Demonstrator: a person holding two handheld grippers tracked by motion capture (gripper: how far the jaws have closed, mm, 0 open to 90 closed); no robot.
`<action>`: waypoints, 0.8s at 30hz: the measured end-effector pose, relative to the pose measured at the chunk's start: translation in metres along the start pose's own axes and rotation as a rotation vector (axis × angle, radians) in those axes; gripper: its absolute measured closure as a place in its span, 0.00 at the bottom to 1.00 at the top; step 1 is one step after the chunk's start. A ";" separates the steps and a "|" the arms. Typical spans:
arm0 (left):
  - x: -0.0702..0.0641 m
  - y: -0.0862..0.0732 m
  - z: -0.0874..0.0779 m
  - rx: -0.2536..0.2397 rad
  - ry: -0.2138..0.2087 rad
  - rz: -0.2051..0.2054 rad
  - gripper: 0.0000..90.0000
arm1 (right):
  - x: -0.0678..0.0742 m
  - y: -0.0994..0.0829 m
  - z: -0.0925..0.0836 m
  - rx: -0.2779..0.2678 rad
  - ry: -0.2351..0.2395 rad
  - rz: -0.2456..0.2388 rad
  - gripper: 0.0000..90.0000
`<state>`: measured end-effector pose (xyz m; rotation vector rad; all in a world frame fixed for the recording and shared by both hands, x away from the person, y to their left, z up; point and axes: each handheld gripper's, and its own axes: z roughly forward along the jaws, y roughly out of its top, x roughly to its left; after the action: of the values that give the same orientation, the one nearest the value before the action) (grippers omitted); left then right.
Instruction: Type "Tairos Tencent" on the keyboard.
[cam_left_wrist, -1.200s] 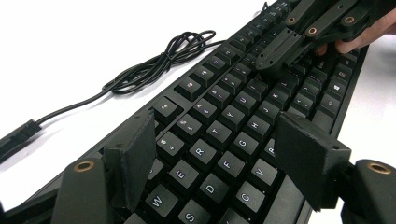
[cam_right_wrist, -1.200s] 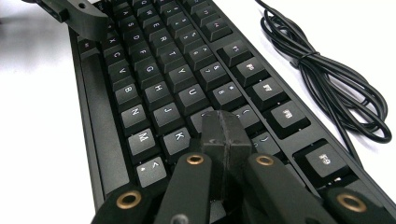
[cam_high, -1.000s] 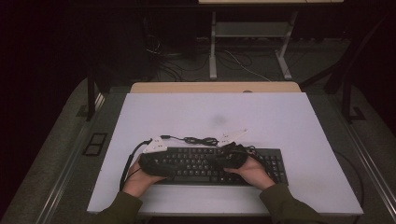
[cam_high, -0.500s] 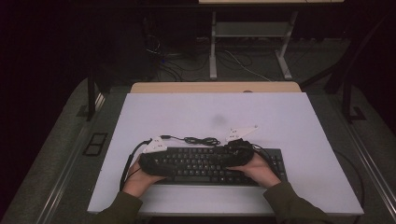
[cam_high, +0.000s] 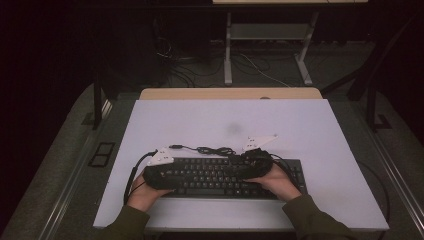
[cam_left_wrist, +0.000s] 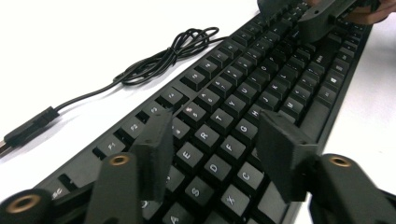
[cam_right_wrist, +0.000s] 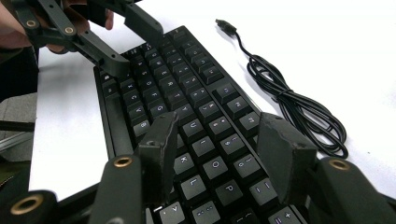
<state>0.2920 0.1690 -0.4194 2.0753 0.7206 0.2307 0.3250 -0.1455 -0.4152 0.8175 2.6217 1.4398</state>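
Since a second earlier, right gripper (cam_high: 250, 159) had shifted from mid-keyboard toward its right end, fingers lately opening; left gripper (cam_high: 161, 165) kept its place, fingers lately closing partway. Item: black full-size plastic keyboard (cam_high: 215, 176), flat on white worktop (cam_high: 280, 120), near its front edge. Both grippers hovered over the keys, fingers (cam_left_wrist: 156, 149) apart, nothing clamped between them. Black coiled USB cable (cam_high: 212, 149) lay just behind the keyboard, plug (cam_left_wrist: 28, 128) free.
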 end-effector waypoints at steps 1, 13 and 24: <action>0.000 -0.001 -0.001 -0.002 -0.001 -0.003 0.53 | 0.000 0.000 0.000 0.000 0.001 0.000 0.52; 0.002 -0.009 -0.014 0.026 -0.015 -0.021 0.77 | -0.001 0.000 -0.001 -0.006 0.004 0.003 0.52; 0.007 -0.012 -0.022 0.021 -0.016 -0.045 0.99 | 0.000 -0.001 0.000 -0.004 0.004 0.003 0.52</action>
<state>0.2841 0.1933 -0.4170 2.0764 0.7620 0.1824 0.3249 -0.1460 -0.4155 0.8193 2.6207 1.4491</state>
